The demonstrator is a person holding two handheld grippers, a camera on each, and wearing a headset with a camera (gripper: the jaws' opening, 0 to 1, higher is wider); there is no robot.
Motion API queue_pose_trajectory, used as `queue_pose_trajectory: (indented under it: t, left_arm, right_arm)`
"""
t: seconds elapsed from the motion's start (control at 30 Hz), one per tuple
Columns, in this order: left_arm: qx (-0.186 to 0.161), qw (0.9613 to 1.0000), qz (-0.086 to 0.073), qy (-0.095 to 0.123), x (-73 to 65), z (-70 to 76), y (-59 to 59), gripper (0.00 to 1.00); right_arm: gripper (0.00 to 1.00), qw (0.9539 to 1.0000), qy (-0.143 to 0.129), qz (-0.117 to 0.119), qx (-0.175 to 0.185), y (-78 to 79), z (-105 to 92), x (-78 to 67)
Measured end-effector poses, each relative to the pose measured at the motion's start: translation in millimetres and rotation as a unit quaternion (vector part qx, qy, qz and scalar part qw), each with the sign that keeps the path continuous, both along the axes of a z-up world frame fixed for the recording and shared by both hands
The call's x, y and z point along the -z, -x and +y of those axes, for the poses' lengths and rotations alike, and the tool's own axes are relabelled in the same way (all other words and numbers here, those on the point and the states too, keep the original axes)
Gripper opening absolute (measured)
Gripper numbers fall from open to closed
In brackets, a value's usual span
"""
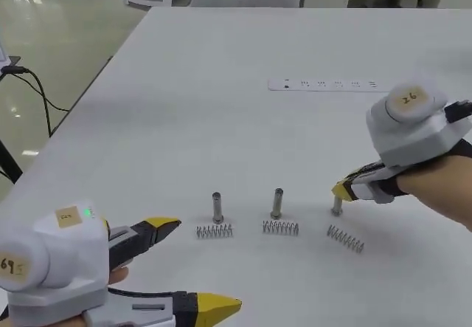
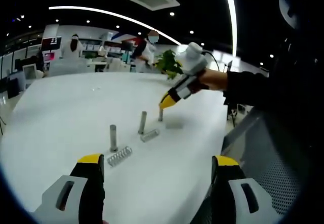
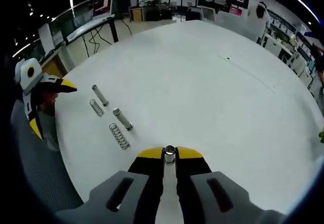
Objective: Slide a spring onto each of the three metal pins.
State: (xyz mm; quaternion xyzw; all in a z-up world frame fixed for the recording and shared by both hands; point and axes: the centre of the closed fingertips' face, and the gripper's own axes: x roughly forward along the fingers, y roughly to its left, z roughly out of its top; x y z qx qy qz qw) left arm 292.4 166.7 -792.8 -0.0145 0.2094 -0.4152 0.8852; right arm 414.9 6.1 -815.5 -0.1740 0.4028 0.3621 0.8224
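Note:
Three metal pins stand upright in a row: left pin (image 1: pixel 217 207), middle pin (image 1: pixel 277 203), right pin (image 1: pixel 337 207). In front of each lies a loose spring: left spring (image 1: pixel 214 231), middle spring (image 1: pixel 281 228), right spring (image 1: pixel 345 238). My right gripper (image 1: pixel 343 190) is shut on the right pin (image 3: pixel 169 153), holding it near its top between the yellow tips. My left gripper (image 1: pixel 195 268) hangs open and holds nothing, low and left of the row. Its view shows the left pin (image 2: pixel 113 138) and the left spring (image 2: pixel 119 155) ahead of its wide jaws.
A white power strip (image 1: pixel 328 85) lies further back on the white table (image 1: pixel 221 105). The table's left edge drops to a floor with cables. Chairs stand beyond the far edge. People stand in the background of the left gripper view.

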Motion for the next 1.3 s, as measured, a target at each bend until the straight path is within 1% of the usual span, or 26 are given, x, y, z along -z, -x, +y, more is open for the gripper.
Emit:
queue_pose_trajectory:
  t: [0.23,0.37,0.6,0.67,0.97,1.1,1.3]
  left_arm:
    - [0.001,1.0,0.001,-0.002,0.6,-0.1,0.2,0.84]
    - [0.001,1.0,0.001,-0.003,1.0,-0.1,0.3,0.84]
    - [0.001,1.0,0.001,-0.004,1.2,0.0,0.5,0.84]
    - [0.0,1.0,0.001,-0.003,1.0,0.1,0.3,0.84]
    - [0.0,1.0,0.001,-0.004,1.1,0.2,0.2,0.84]
    - [0.0,1.0,0.001,-0.004,1.1,0.4,0.1,0.84]
    - [0.002,1.0,0.002,-0.005,1.3,-0.3,0.8,0.84]
  right_arm:
    - [0.05,1.0,-0.002,0.001,0.001,1.5,-2.3,0.8]
    - [0.05,1.0,0.003,0.005,0.0,3.7,-4.1,4.0]
    - [0.07,1.0,0.001,0.004,-0.002,3.4,-3.6,3.6]
    - [0.09,1.0,-0.001,0.002,-0.003,3.4,-3.5,2.9]
    - [0.13,0.9999,-0.005,-0.01,0.0,5.6,-12.6,-6.0]
    - [0.14,0.9999,-0.003,-0.013,0.004,9.3,-20.2,-7.4]
    - [0.14,1.0,-0.004,0.0,-0.002,24.7,-28.8,-2.4]
